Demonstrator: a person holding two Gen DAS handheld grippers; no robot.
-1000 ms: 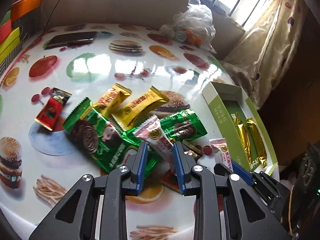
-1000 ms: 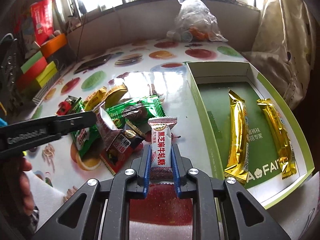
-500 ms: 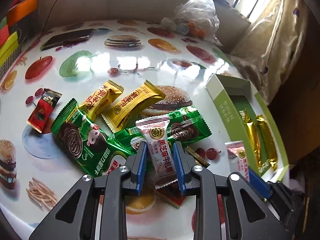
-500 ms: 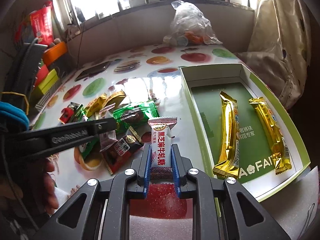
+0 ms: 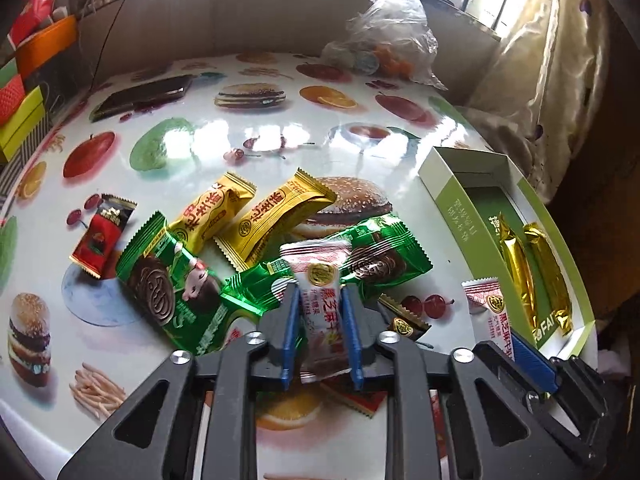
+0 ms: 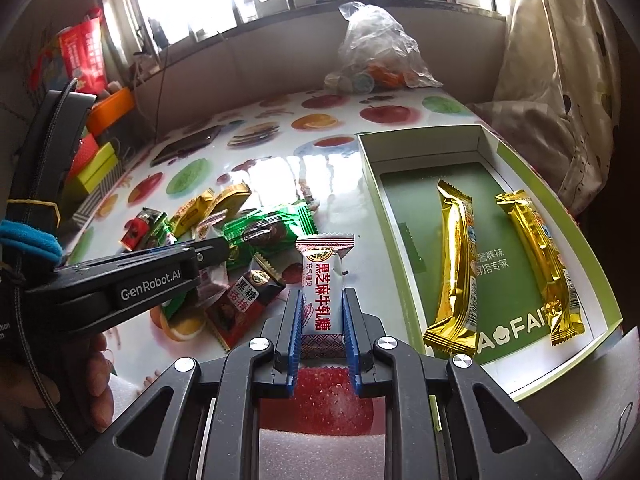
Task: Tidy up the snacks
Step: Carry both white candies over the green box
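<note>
Oilcloth (image 5: pixel 280 128), glossy and printed with burgers and fruit, covered the table under a shallow green cardboard box (image 6: pixel 532 184) that held two crinkled gold foil bars (image 6: pixel 452 264). Beside it lay a heap of shiny green (image 5: pixel 168 288), yellow (image 5: pixel 276 216) and red (image 5: pixel 102 240) sachets. The left gripper (image 5: pixel 320 316) was clamped on a white-and-red nougat candy (image 5: pixel 320 276) over the heap; the right gripper (image 6: pixel 322 316) pinched its twin (image 6: pixel 320 276) near the box.
</note>
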